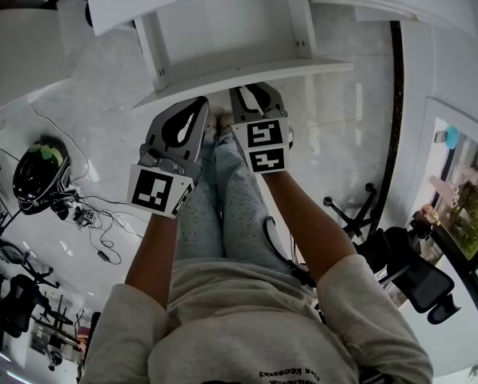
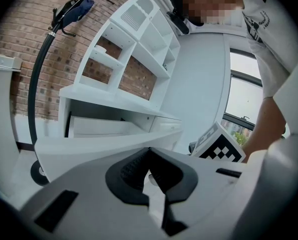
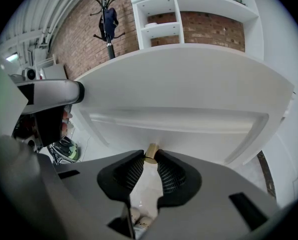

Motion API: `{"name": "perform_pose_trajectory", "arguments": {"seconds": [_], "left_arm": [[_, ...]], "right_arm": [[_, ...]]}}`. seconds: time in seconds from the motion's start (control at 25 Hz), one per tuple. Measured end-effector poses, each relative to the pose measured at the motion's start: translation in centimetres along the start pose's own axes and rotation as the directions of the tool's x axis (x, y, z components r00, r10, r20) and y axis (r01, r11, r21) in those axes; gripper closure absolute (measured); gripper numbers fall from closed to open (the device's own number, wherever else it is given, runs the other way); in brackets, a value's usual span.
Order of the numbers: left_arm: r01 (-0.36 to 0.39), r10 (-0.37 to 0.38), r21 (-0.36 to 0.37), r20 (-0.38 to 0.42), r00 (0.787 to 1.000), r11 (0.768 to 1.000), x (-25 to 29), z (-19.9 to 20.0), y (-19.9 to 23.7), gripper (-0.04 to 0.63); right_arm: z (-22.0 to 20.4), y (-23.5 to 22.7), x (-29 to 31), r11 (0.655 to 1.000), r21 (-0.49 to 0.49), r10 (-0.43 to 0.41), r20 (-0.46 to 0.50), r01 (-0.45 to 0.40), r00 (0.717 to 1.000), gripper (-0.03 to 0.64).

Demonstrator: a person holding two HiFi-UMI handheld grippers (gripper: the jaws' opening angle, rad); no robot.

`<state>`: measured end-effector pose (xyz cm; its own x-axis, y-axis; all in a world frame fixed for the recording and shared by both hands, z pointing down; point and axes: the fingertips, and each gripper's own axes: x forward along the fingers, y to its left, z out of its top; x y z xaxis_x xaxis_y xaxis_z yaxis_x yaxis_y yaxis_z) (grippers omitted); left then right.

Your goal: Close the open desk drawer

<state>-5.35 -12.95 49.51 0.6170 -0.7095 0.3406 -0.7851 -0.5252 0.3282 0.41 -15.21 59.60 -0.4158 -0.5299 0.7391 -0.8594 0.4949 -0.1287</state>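
The drawer [image 1: 239, 77] stands open, the right gripper [image 3: 150, 157] with jaws clamped on its knob [image 3: 151, 151] (left gripper [image 2: 149, 154] jaws together, empty); the push remains.

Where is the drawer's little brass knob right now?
In the right gripper view, the brass knob sits low at centre on the white drawer front, pinched between the jaw tips of the right gripper.

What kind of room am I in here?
Probably an office or workroom: a white desk with shelves stands against a brick wall, there is a black office chair nearby, and a coat stand by the wall.
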Motion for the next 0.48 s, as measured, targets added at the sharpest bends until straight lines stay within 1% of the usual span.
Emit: {"name": "perform_pose_trajectory", "arguments": {"seconds": [0.24, 0.48], "left_arm": [[-0.004, 0.004, 0.005, 0.005, 1.0, 1.0, 0.6, 0.4, 0.6, 0.577], [-0.024, 0.025, -0.016, 0.024, 0.999, 1.0, 1.4, 1.5, 2.1, 0.577]], "right_arm": [[0.7, -0.4, 0.6, 1.0, 0.005, 0.001, 0.012, -0.001, 1.0, 0.511], [1.9, -0.7, 1.7, 1.0, 0.004, 0.004, 0.022, -0.004, 1.0, 0.511]]}}
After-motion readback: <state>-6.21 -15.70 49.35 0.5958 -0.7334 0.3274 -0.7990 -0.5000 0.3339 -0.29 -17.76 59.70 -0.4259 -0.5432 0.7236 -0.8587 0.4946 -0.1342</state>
